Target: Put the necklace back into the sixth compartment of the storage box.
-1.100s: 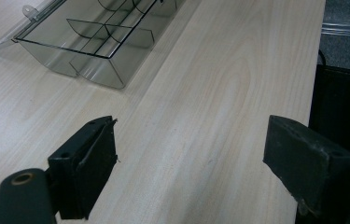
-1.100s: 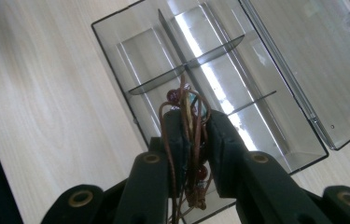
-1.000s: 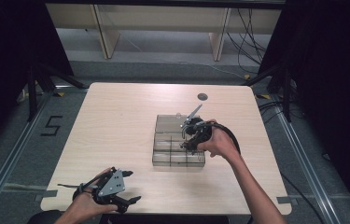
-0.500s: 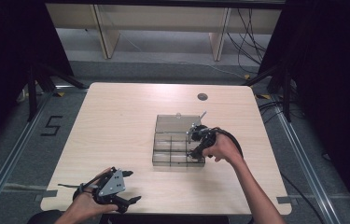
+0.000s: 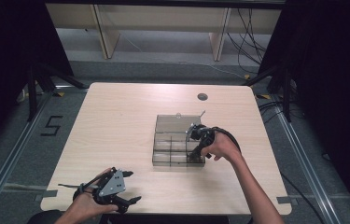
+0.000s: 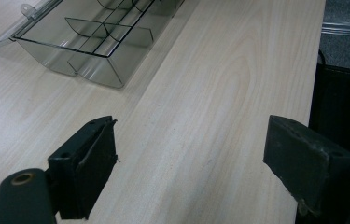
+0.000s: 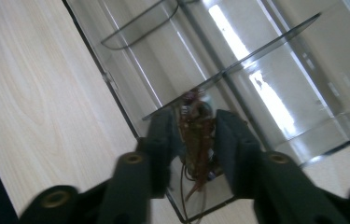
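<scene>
Here, spiny reddish-brown crustacean-like thing (image 7: 196, 140) between right gripper (image 7: 193, 144) pads, inside clear plastic box (image 7: 275, 93)

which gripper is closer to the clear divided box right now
The right. The right gripper reaches down into the clear divided box at its near right corner, a small reddish-brown object between its jaws, which have just been opening. The left gripper rests apart at the table's near edge.

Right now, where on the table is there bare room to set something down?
The wide left half of the table, from the clear divided box to the left edge. Crowded: the box's near-right corner, where the right gripper works.
</scene>
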`<move>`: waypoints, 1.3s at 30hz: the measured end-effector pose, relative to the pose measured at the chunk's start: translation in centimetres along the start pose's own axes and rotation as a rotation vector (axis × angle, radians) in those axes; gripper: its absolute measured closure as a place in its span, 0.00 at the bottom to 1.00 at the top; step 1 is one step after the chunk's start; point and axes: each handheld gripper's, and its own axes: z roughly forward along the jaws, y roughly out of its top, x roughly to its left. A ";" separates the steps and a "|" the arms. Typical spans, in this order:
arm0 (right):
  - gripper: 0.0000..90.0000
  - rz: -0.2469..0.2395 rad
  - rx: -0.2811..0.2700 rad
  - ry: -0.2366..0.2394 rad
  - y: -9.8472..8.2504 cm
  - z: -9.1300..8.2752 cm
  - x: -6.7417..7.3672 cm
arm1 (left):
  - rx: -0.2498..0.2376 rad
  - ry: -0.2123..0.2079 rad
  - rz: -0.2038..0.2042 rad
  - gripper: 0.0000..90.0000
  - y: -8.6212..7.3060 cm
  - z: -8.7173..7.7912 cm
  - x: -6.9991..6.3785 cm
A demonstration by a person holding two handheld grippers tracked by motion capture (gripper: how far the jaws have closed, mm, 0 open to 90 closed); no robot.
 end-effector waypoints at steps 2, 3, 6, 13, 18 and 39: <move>0.68 0.038 -0.041 -0.001 0.2 -0.7 0.2 | -0.005 0.006 -0.001 0.18 0.0 0.0 0.0; 0.65 0.054 -0.053 -0.030 0.3 -1.4 0.3 | -0.010 0.000 -0.011 0.18 0.0 0.1 -0.1; 0.63 0.018 -0.084 -0.046 0.2 -2.1 0.1 | -0.012 -0.001 -0.014 0.18 0.0 0.1 -0.1; 0.58 0.051 -0.130 -0.052 -0.1 -2.9 0.4 | -0.002 0.003 0.000 0.18 0.0 0.0 0.0; 0.51 0.075 -0.151 -0.070 -1.0 -2.9 0.2 | 0.002 0.000 0.001 0.18 0.0 0.0 0.0; 0.36 0.166 -0.260 -0.084 -3.7 -3.9 1.8 | 0.001 0.007 -0.014 0.18 0.0 0.1 0.0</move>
